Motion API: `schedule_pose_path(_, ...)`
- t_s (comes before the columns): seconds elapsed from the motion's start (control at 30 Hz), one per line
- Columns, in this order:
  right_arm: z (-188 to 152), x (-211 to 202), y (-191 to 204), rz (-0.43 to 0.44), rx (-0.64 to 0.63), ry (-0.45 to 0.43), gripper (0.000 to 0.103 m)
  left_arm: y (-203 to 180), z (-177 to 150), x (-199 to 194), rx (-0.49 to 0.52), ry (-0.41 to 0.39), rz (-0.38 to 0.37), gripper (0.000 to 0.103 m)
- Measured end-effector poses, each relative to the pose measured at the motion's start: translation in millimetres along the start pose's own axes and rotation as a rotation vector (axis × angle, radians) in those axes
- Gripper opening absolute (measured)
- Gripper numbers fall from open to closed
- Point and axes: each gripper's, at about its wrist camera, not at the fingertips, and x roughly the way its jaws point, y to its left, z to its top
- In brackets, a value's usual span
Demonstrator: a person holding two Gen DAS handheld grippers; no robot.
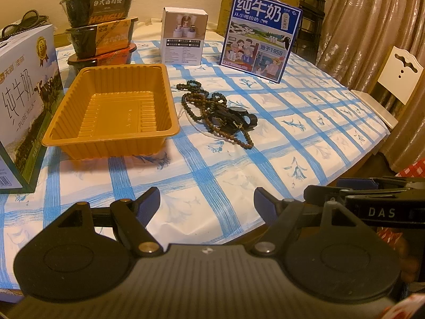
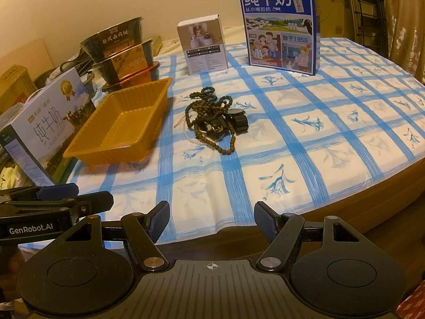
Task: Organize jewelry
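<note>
**Two grippers wait short of the jewelry**

Both the left gripper (image 1: 207,202) and right gripper (image 2: 211,216) hang over the tabletop's (image 2: 332,143) near edge, fingers spread apart and empty. Well ahead of them, the jewelry pile (image 1: 220,113) of beads and watches lies just beside the orange tray (image 1: 114,111).

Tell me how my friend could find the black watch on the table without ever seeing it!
Start at the empty orange tray on the blue-checked tablecloth. Just right of it lies a tangled pile of brown bead strings. The black watch sits at that pile's right edge: the only smooth, round-faced thing with a wide strap among tiny beads.
</note>
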Motion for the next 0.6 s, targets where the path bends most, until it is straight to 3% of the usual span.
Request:
schedule_pose_path(0.43, -0.6, 9.9, -0.4, 0.011, 0.002, -0.007, 0.070, 12.0, 4.5, 4.8, -0.023, -0.012, -0.003, 0.076)
schedule_pose_path(0.6, -0.8, 20.3, -3.1, 0.011, -0.005, -0.035, 0.070, 25.4, 2.0, 11.8, -0.052, -0.038, 0.039, 0.076)
